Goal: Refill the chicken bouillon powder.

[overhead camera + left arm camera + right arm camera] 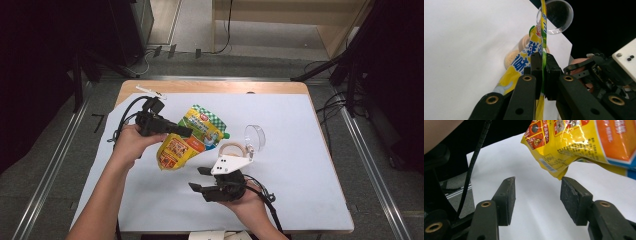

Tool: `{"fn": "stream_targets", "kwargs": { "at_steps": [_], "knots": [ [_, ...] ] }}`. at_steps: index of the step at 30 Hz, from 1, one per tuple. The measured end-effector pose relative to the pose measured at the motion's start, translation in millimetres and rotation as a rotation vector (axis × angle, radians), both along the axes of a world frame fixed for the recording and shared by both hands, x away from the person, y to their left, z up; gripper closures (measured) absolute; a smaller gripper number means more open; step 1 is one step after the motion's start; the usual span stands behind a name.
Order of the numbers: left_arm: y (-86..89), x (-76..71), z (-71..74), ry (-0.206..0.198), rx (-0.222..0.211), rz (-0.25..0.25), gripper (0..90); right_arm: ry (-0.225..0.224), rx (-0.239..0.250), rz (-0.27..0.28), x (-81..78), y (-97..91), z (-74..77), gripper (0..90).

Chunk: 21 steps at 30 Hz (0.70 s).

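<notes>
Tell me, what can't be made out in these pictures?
- Pouch print: too small in the high view, cut off by the edge in the right gripper view.
- Jar contents: hidden behind the pouch in the left gripper view.
- Left gripper pads: the pouch edge covers their faces.

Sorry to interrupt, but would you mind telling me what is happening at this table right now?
A person is working with a hand-held gripper in each hand. The left gripper is shut on the edge of a yellow pouch, holding it up over the white table cover. The right gripper is open just below the pouch's lower corner, with nothing between its pads. A clear plastic cup lies on its side nearby, next to a small tan container.
</notes>
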<state>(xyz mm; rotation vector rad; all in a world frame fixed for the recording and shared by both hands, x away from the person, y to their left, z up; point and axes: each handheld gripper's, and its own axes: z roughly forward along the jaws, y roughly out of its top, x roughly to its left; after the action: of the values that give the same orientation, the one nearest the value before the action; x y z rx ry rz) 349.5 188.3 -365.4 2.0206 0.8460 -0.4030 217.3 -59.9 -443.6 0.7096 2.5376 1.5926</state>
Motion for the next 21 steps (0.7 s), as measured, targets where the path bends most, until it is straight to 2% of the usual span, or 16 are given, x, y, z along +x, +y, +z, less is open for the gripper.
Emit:
{"fn": "stream_targets", "kwargs": {
  "at_steps": [11, 12, 14, 21],
  "knots": [
    [-7.6, 16.2, -12.0, -0.036, -0.012, 0.048, 88.7, 0.001, -0.003, -0.045, 2.4, -14.4, 1.6, 47.3],
    [-8.8, 18.5, -14.4, -0.055, -0.008, 0.059, 88.7, 0.0, -0.008, -0.048, 2.8, -15.4, 0.9, 47.3],
    [-9.4, 19.7, -15.9, -0.066, -0.001, 0.064, 88.6, -0.004, -0.006, -0.05, 3.0, -16.3, 0.7, 47.3],
    [-13.5, 26.3, -28.2, -0.079, 0.018, 0.086, 88.5, -0.004, -0.007, -0.061, 3.2, -19.0, 0.7, 47.4]
  ]
}}
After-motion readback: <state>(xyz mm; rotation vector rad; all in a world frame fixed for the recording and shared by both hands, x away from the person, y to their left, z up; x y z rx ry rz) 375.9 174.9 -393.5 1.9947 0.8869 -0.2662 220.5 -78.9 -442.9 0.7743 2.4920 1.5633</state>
